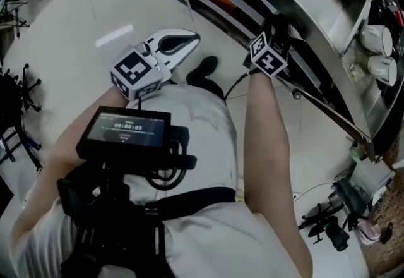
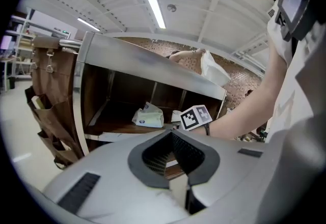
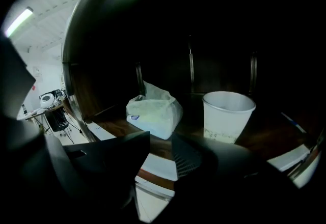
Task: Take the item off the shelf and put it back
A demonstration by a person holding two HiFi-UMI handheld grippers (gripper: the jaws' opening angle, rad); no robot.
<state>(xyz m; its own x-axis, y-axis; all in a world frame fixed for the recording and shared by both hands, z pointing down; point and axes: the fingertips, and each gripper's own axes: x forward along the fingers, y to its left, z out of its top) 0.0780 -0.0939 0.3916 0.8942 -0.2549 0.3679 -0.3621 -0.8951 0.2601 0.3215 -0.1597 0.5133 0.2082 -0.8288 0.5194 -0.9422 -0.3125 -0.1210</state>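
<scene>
A soft white tissue pack (image 3: 153, 113) lies on the dark wooden shelf (image 3: 265, 134), with a white paper cup (image 3: 227, 115) upright to its right. My right gripper (image 3: 160, 142) is open just in front of the pack, with nothing between its jaws. In the head view only its marker cube (image 1: 268, 52) shows, at the edge of the metal shelf unit (image 1: 328, 30). The left gripper view shows the same pack (image 2: 148, 116) and that cube (image 2: 196, 117). My left gripper (image 2: 170, 135) is shut and empty, held back from the shelf (image 1: 189, 38).
Two white cups (image 1: 379, 49) lie on their sides on a shelf level at the right. A brown hanging organiser (image 2: 48, 101) covers the shelf unit's left end. Tripods and camera gear (image 1: 334, 217) stand on the pale floor at the lower right.
</scene>
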